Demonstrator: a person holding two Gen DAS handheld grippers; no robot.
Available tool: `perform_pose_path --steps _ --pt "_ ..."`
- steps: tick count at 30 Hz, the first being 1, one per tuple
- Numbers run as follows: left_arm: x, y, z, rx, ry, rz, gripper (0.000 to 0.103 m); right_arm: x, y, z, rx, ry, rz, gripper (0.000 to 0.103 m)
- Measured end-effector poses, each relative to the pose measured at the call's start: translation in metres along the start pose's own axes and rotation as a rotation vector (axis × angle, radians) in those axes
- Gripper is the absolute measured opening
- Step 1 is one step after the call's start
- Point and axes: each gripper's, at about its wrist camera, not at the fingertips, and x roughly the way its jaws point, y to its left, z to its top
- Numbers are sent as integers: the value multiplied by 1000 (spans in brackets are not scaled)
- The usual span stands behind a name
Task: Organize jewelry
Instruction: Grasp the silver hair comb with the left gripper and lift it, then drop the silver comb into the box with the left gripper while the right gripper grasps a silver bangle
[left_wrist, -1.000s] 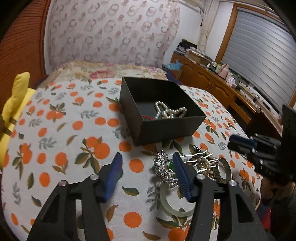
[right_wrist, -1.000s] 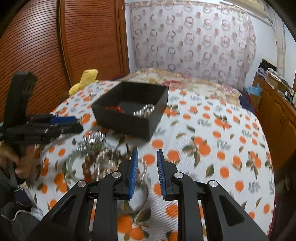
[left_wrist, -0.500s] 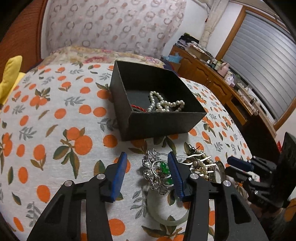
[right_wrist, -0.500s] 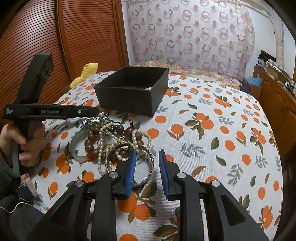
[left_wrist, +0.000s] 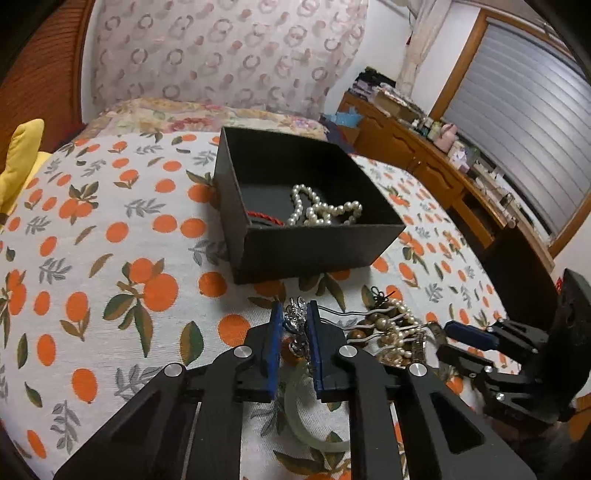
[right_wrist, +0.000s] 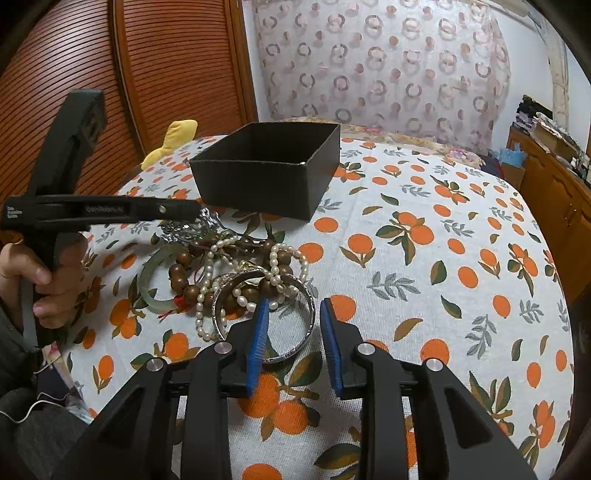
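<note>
Left gripper (left_wrist: 294, 325) low, level — pinching silver brooch (left_wrist: 295, 318); right gripper (right_wrist: 290, 325) spread wide, empty, silver bangle (right_wrist: 291, 325) at 12 o'clock.

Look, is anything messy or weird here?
Yes. Beside the box on the table, the beads, pearls and bangles lie tangled in one heap. Only some pearls are inside.

Ringed curtain (left_wrist: 221, 55), slatted wooden doors (right_wrist: 177, 74), shuttered window (left_wrist: 524, 110).

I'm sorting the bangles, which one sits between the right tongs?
The silver bangle, its near rim between the open right tongs. The green bangle lies off left, by the wooden beads.
</note>
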Motion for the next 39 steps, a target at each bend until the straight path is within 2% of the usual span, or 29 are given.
perform_pose_path --steps 2,3,10,20,26,30,32,34,39 --pt "-5 -2 0 11 -15 1 10 1 -1 0 2 2 -1 32" --pt "-8 -2 0 10 -20 -5 6 1 -2 0 2 2 -1 32" --pt "-30 -13 3 57 -76 7 2 0 -3 0 0 2 -9 32" --pt "-57 -24 9 121 -157 70 1 3 -5 2 -13 26 -25 32" --pt "-71 -19 11 140 -190 131 1 9 -4 4 -19 51 -17 32" --pt "-77 -13 13 129 -205 141 1 14 -5 5 -21 64 -31 32" --pt "-79 -12 14 123 -212 142 1 15 -4 7 -33 70 -53 25" --pt "-80 -12 15 119 -219 141 1 16 -3 7 -53 76 -53 7" --pt "-81 -16 19 125 -232 135 1 9 -3 8 -73 51 -56 5"
